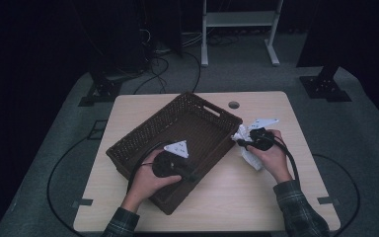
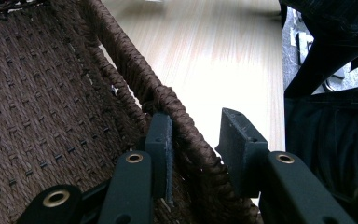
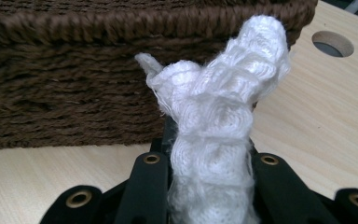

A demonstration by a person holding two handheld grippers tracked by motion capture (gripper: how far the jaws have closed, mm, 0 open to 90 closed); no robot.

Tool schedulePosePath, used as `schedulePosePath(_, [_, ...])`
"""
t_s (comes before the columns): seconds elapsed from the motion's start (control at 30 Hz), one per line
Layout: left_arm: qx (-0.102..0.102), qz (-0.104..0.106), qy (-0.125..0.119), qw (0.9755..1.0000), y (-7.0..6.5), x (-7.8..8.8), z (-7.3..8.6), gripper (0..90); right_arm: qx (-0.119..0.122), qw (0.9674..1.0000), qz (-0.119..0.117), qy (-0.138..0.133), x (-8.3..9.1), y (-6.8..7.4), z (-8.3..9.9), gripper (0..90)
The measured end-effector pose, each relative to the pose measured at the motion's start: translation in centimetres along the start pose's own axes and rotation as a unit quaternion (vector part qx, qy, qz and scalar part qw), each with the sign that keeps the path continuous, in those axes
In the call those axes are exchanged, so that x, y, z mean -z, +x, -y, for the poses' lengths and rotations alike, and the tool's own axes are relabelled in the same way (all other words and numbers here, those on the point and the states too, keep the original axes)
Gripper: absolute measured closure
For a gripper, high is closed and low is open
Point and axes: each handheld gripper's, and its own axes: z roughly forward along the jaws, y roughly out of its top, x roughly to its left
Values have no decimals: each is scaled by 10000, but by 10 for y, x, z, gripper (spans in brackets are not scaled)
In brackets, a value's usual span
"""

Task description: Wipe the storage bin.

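Observation:
A dark brown wicker basket (image 1: 143,129) sits slantwise on the light wooden table (image 1: 256,192). My left gripper (image 1: 192,176) is at the basket's near right wall. In the left gripper view its jaws straddle the braided rim (image 2: 168,98), one pad inside and one outside, and my left gripper (image 2: 198,135) is shut on that rim. Just right of the basket, my right gripper (image 1: 240,143) is shut on a white knitted cloth (image 1: 251,159). In the right gripper view the cloth (image 3: 219,107) stands bunched up out of the right gripper (image 3: 209,144), in front of the basket's outer wall (image 3: 65,70).
A round cable hole (image 1: 234,104) lies in the table beyond the basket's far corner; the right gripper view has the same hole (image 3: 332,43) at top right. Stands, cables and a white frame (image 1: 237,19) crowd the floor behind the table. Bare tabletop lies in front of the basket.

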Motion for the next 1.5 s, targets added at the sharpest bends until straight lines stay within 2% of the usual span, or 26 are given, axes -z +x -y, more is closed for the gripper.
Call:
schedulePosePath(0.63, [9,6,0,10000,0,0,0,645,265,9994,-45,-207,20,13,-15,745])
schedulePosePath(1.0, [4,4,4,10000,0,0,0,645,231,9993,-102,-260,17,13,-14,742])
schedulePosePath(1.23, [6,7,6,10000,0,0,0,645,153,9996,-145,-182,11,12,-10,742])
schedulePosePath(1.5, [-10,0,8,10000,0,0,0,645,169,9997,-171,-18,1,9,-4,742])
